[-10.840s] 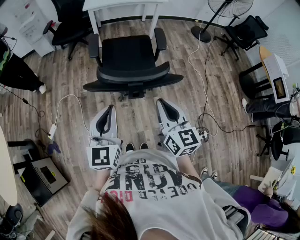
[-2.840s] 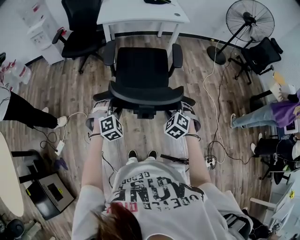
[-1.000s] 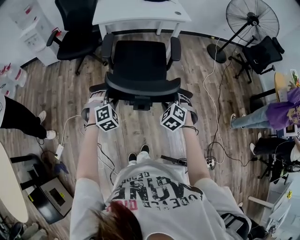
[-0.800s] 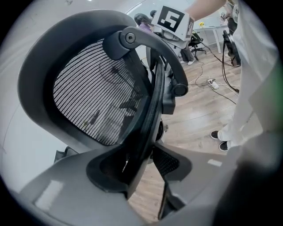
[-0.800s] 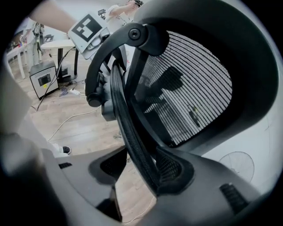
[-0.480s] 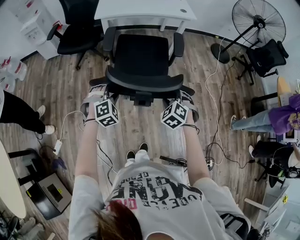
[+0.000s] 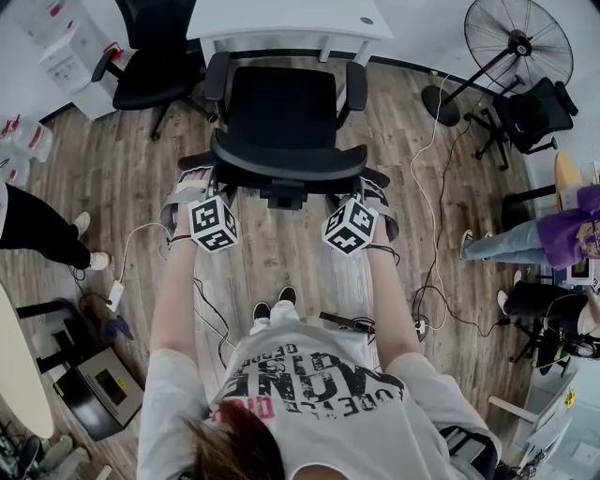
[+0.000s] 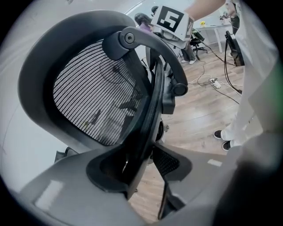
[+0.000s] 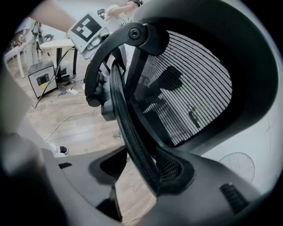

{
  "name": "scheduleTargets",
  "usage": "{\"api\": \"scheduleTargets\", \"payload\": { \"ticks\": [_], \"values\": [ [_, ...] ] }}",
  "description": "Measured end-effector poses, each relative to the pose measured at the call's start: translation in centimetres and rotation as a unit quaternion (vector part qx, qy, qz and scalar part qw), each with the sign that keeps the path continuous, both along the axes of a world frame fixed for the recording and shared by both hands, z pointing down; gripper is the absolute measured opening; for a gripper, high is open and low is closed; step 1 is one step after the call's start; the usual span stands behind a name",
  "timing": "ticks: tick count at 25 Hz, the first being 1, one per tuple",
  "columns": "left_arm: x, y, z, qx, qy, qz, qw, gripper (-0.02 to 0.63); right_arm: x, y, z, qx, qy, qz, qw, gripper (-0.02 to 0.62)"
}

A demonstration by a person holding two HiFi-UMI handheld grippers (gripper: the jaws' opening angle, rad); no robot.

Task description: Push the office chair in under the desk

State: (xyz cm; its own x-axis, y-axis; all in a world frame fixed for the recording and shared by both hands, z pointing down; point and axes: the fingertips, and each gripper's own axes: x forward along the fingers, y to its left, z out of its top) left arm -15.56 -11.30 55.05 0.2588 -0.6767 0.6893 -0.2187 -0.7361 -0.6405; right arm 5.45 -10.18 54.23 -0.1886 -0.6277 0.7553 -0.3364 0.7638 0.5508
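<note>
The black office chair [image 7: 281, 108] stands with its seat front at the edge of the white desk [image 7: 281, 21], its armrests just before the desk legs. Its mesh backrest [image 7: 286, 169] faces me. My left gripper [image 7: 190, 190] holds the backrest's left rim and my right gripper [image 7: 372, 194] its right rim. In the left gripper view the backrest [image 8: 101, 88] rim runs between the jaws of the left gripper [image 8: 140, 162], which are shut on it. In the right gripper view the right gripper [image 9: 142, 171] clamps the backrest [image 9: 185, 92] rim the same way.
A second black chair [image 7: 155, 56] stands left of the desk beside a white cabinet [image 7: 66, 47]. A floor fan [image 7: 518, 37] and another black chair [image 7: 525, 108] are at the right. Cables [image 7: 427, 131] and a power strip [image 7: 116, 298] lie on the wood floor. People stand at both sides.
Earlier both grippers hung away from the chair; now each is shut on a backrest rim. The chair has rolled closer to the desk, only slightly in the last second.
</note>
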Motion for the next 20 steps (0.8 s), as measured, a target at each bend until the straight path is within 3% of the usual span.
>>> {"api": "scheduleTargets", "payload": {
  "ticks": [20],
  "values": [
    [0.4, -0.3, 0.1, 0.013, 0.004, -0.003, 0.9999, 0.198, 0.4, -1.0, 0.3, -0.003, 0.005, -0.008, 1.000, 0.198]
  ]
}}
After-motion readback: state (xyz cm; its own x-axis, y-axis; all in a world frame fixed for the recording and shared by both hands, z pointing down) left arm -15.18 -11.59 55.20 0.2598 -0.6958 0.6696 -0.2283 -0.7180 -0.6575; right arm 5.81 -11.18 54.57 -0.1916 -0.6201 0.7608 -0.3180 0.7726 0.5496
